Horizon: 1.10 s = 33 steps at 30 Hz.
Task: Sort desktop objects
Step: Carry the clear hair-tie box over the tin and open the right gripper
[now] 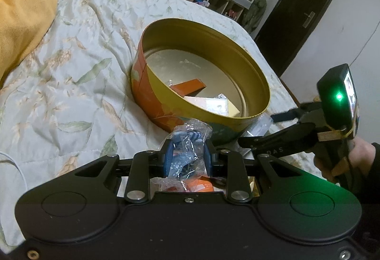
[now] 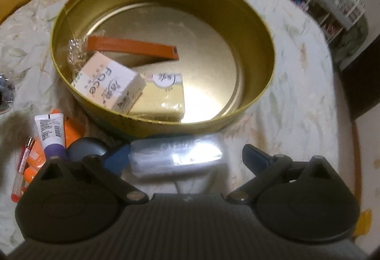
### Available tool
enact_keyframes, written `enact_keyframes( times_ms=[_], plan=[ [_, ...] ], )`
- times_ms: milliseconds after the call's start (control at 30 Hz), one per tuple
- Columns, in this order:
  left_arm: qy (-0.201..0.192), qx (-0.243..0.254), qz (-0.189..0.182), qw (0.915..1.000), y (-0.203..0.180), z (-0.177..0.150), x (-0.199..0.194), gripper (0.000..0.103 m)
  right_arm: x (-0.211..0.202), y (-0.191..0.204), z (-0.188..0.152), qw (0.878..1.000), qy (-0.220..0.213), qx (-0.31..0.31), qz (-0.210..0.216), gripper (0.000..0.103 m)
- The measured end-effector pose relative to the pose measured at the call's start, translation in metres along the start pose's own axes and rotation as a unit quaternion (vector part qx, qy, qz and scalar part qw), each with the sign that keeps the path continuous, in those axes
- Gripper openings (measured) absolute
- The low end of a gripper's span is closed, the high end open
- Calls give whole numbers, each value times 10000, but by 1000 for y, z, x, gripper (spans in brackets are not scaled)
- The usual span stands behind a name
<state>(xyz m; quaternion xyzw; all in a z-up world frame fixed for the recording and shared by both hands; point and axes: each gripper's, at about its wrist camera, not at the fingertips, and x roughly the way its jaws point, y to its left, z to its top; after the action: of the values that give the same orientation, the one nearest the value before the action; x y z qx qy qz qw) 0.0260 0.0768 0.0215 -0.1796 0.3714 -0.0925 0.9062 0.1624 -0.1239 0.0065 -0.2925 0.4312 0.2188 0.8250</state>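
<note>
A round gold tin (image 1: 249, 65) (image 2: 261, 29) stands on the bedspread. It holds an orange box (image 2: 133, 47), a white tissue pack (image 2: 111, 84) and a yellow pack (image 2: 166, 98). My left gripper (image 1: 187, 155) is shut on a crinkled clear bag with blue contents (image 1: 190, 141), held just in front of the tin. My right gripper (image 2: 187, 158) is open, its fingers on either side of a clear-wrapped pack (image 2: 175, 158) lying below the tin; it shows in the left wrist view (image 1: 258, 129) at the right.
Small items lie left of the tin: a white and purple tube (image 2: 51, 134), orange tubes (image 2: 35, 160), a red lighter (image 2: 22, 169) and a dark round case (image 2: 86, 149). A yellow blanket (image 1: 26, 6) lies at the far left. The bed edge (image 1: 285, 93) runs at the right.
</note>
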Motion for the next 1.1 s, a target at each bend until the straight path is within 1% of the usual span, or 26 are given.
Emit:
enact_keyframes(
  times_ms=[33, 67, 133, 267, 400, 600, 700, 833, 933, 1100],
  plan=[
    [2, 0, -1, 10000, 1, 0, 0, 25, 1, -2, -2, 9999, 51, 64, 143, 87],
    [-1, -2, -6, 10000, 1, 0, 0, 25, 0, -4, -3, 9994, 86, 176, 272, 87],
    [-5, 0, -14, 10000, 1, 0, 0, 25, -8, -8, -8, 9987, 29, 421, 286, 87],
    [15, 40, -33, 10000, 0, 0, 2, 25, -38, -20, -17, 9949, -205, 835, 522, 87],
    [38, 90, -44, 9999, -2, 0, 3, 25, -71, -29, -20, 9927, -456, 945, 600, 87],
    [36, 96, -55, 9999, -2, -1, 3, 25, -108, -44, -10, 9876, -723, 1206, 697, 87],
    [45, 94, -53, 9999, -2, -1, 3, 25, -120, -49, 0, 9859, -860, 1268, 677, 87],
    [33, 94, -68, 9999, -2, -1, 3, 25, -124, -56, 18, 9796, -963, 1555, 834, 87],
    [24, 91, -88, 9999, -1, -1, 4, 25, -119, -57, 37, 9774, -992, 1676, 824, 87],
    [14, 83, -111, 9999, -1, -1, 4, 25, -105, -57, 70, 9702, -954, 2036, 902, 87]
  ],
)
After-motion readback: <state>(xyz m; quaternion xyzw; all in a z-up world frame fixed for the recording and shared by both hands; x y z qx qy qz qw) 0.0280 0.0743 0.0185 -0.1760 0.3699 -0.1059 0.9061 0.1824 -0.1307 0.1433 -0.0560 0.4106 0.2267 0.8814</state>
